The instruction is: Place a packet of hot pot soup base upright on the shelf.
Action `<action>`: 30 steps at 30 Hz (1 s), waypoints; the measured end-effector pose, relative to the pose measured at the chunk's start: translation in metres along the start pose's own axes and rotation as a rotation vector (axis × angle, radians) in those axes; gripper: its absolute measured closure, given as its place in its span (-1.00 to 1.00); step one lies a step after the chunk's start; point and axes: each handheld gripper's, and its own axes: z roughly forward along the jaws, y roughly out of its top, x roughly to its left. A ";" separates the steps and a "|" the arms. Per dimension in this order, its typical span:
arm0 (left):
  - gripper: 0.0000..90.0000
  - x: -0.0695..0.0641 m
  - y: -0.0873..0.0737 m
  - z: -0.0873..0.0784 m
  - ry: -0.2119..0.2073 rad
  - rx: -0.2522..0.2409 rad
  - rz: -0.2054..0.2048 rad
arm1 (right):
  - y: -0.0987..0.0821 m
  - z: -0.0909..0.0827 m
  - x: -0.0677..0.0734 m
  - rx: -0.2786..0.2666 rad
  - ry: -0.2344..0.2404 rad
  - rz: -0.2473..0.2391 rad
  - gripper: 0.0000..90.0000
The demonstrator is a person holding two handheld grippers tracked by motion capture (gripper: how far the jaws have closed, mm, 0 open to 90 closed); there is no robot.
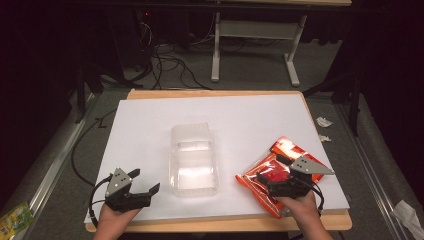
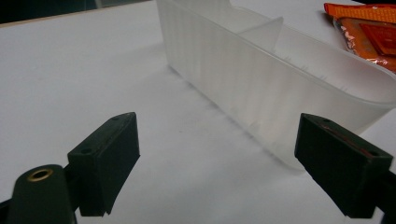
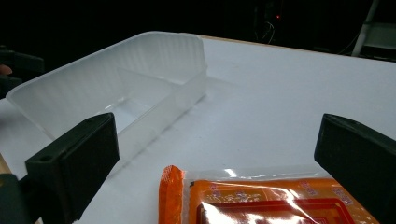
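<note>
on the white worktop (image 1: 150, 125), two hand-held grippers wait at the near edge with nothing yet picked up. the left gripper (image 1: 146, 183) sits released beside the near left corner of one translucent plastic bin (image 1: 194, 160), its jaws spread wide and empty; the left gripper view shows the bin's ribbed wall (image 2: 261, 88) just ahead and a divider splitting it into two compartments, both bare. the right gripper (image 1: 274, 176) hovers low over the orange snack packets (image 1: 270, 172) lying to the right of the bin and well apart from it, jaws likewise spread, with the glossy packet (image 3: 275, 200) between them but not pinched. two packets can be made out, one partly overlapping the other; whether a third lies beneath cannot be told. the step in hand looks like the approach to a first pick. the next move probably calls for lowering the right gripper onto the top packet's edge, closing on the thin slippery film without dragging its neighbour, then carrying it left and over the bin's wall into a compartment, perhaps with the left gripper steadying the light bin.
</note>
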 end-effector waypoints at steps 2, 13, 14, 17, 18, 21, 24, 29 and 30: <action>-0.68 -0.001 0.000 0.000 -0.001 -0.002 -0.001 | -0.001 -0.001 -0.002 -0.004 -0.004 0.005 -1.00; -0.68 -0.001 0.000 0.001 -0.012 0.004 0.007 | -0.001 -0.005 -0.008 -0.017 -0.003 0.010 -1.00; -0.68 -0.001 0.000 0.001 -0.012 0.003 0.007 | -0.001 -0.005 -0.008 -0.018 -0.002 0.009 -1.00; -0.68 -0.001 0.000 0.001 -0.010 0.004 0.010 | 0.000 -0.006 -0.009 -0.018 -0.010 0.017 -1.00; -0.68 -0.001 0.000 0.001 -0.007 0.005 0.012 | -0.001 -0.007 -0.011 -0.018 -0.015 0.021 -1.00; -0.68 -0.001 0.000 0.001 -0.006 0.007 0.017 | 0.000 -0.009 -0.016 -0.015 -0.016 0.033 -1.00; -0.68 -0.002 0.000 0.002 -0.011 0.012 0.021 | -0.003 -0.016 -0.030 -0.012 -0.060 0.055 -1.00; -0.68 -0.003 0.000 0.002 -0.017 0.017 0.030 | -0.006 -0.024 -0.047 -0.010 -0.098 0.095 -1.00; -0.68 -0.004 0.000 0.003 -0.016 0.017 0.032 | -0.008 -0.028 -0.056 -0.017 -0.113 0.115 -1.00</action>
